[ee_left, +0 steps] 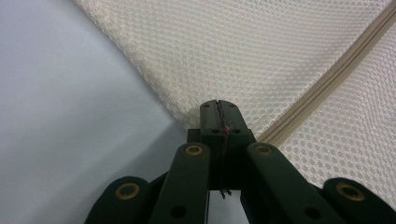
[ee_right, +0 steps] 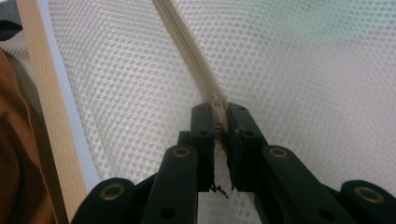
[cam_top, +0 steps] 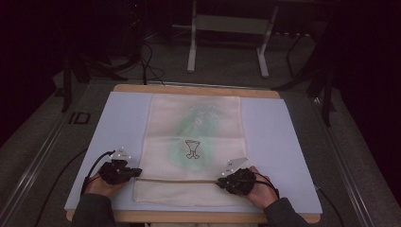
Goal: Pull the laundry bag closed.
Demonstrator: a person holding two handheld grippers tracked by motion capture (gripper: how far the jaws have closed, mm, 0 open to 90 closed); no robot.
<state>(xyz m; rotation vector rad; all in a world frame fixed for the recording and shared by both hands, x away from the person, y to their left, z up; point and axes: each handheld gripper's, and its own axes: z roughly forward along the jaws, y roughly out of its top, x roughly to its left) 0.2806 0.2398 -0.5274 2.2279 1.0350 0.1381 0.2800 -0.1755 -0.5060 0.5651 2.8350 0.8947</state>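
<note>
Mesh bag (cam_top: 194,142) zip isn't opened yet: left gripper (ee_left: 218,108) pinches the bag's 9 o'clock edge, right gripper (ee_right: 219,108) clamps the zipper pull (ee_right: 218,103) (both jaws closed tight).

The high view looks forward and down from above the person's side of the surface (cam_top: 283,127), far enough back to take in the whole mesh bag (cam_top: 194,123). The left gripper view sits close over the bag's edge by the zipper (ee_left: 327,84), looking along its own jaws. The right gripper view rides equally close over that zipper. All three share the bag.
</note>
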